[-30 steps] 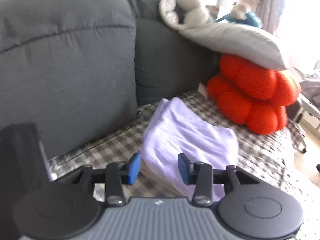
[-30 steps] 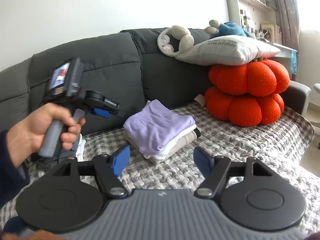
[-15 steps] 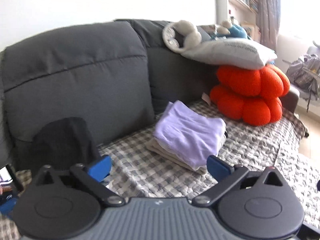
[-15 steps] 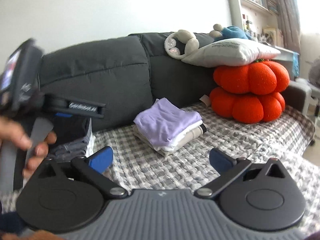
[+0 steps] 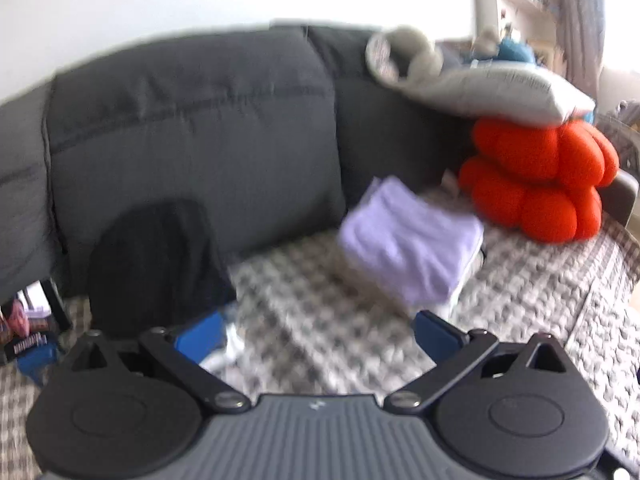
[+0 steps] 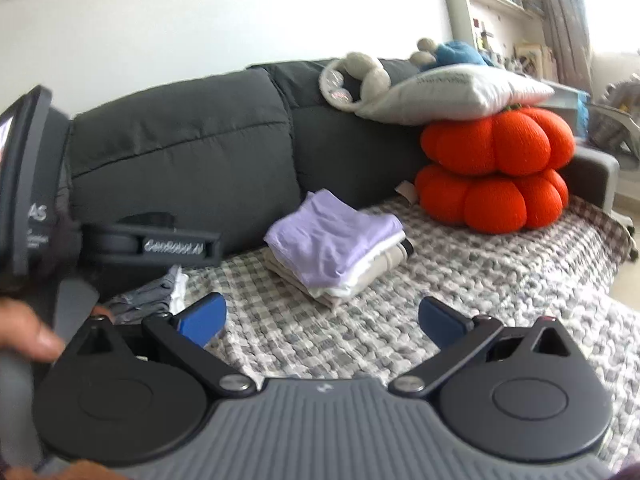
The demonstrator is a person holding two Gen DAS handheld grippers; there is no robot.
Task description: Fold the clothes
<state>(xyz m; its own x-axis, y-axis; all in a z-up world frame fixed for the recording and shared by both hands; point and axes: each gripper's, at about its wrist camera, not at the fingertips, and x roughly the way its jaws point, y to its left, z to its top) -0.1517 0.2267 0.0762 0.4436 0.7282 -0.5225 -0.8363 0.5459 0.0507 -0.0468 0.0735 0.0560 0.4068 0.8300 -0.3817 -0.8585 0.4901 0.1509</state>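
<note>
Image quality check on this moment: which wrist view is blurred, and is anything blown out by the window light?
Left wrist view: motion blur smears the lavender folded stack and checked cover; the upper right corner is washed out. Right wrist view: mostly sharp, the stack's layers are readable; only the left gripper at the frame's left edge is blurred, and the window area at right glares. Both show fisheye bending.

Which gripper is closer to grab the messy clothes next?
Probably left. The left gripper is open beside the unfolded clothes, next to the dark garment. The right gripper, also open, faces the folded stack.
</note>
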